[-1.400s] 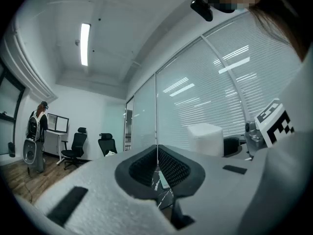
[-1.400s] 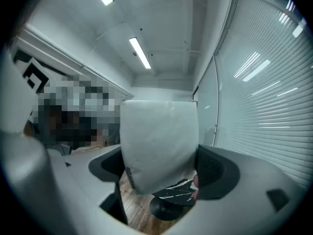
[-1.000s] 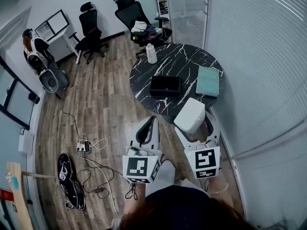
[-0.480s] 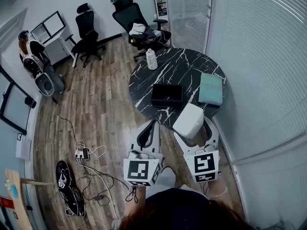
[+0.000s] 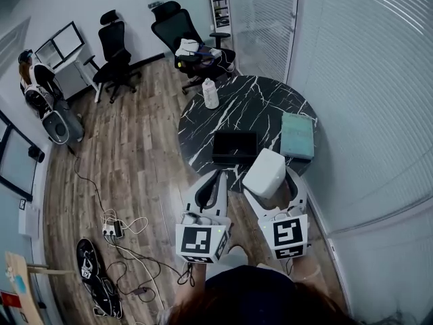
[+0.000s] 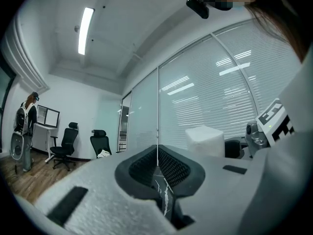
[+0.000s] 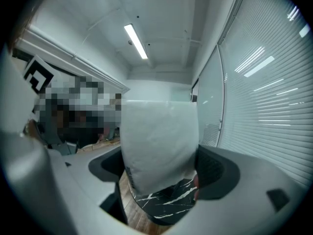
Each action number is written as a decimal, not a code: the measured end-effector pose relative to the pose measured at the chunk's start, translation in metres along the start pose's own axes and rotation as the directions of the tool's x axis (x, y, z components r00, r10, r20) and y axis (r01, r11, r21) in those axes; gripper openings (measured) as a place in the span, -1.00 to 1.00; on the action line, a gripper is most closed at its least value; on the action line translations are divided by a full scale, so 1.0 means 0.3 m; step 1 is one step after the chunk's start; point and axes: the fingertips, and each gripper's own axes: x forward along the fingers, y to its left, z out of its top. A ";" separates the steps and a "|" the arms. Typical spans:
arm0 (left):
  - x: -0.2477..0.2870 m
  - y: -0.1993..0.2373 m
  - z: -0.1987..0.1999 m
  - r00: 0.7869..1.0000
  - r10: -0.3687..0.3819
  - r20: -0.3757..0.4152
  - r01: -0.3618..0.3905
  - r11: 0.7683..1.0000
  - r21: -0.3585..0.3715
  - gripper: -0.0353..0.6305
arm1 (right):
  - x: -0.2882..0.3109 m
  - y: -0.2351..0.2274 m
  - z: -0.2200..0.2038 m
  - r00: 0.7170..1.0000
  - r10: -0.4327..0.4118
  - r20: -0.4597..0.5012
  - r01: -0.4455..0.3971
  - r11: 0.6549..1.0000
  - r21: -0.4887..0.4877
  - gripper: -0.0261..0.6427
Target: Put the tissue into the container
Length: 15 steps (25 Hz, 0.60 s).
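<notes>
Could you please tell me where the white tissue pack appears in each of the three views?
Head view: the tissue pack is right of centre, in the right gripper, near the table's near edge.
Left gripper view: right of centre, at mid height.
Right gripper view: centre, clamped between the jaws.
Shared landmark: the black marble table.

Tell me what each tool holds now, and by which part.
The right tool grips the white tissue pack by its opposite sides. The left tool is shut, empty.
</notes>
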 end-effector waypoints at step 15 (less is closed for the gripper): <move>0.080 0.123 -0.026 0.998 -0.062 -0.005 0.062 0.998 -0.016 -0.80 | 0.159 0.024 0.036 0.999 -0.033 -0.015 0.033 0.999 0.009 0.34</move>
